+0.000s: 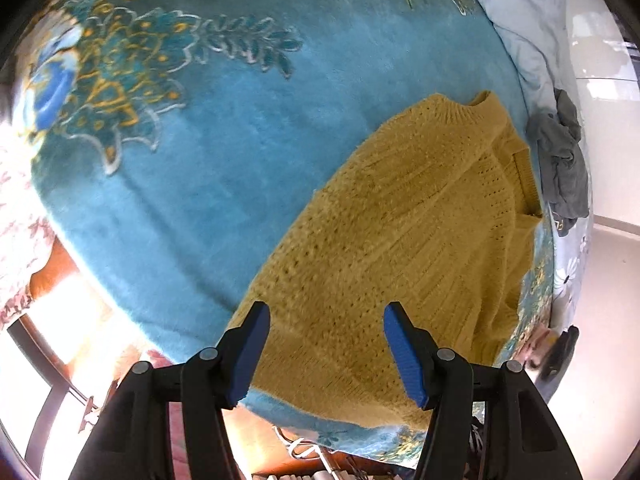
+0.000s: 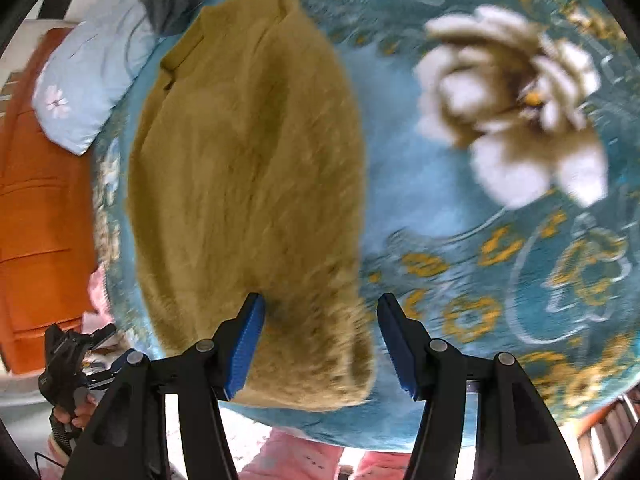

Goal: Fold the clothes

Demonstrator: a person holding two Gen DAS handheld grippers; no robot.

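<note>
Blue fingers point(image 1: 262, 350) of both grippers stand apart, gripping nothing, over the sweater point(image 1: 400, 240) lying narrow on the bed point(image 1: 200, 180). Next likely: grasp its hem between the fingers and fold it toward the collar.

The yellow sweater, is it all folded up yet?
Partly. The yellow sweater lies on the blue blanket as a long strip, its sides apparently tucked in. Nothing is in hand: the left tool and right tool hover open over its bottom edge. Still left: folding it shorter, then the grey garment.
</note>
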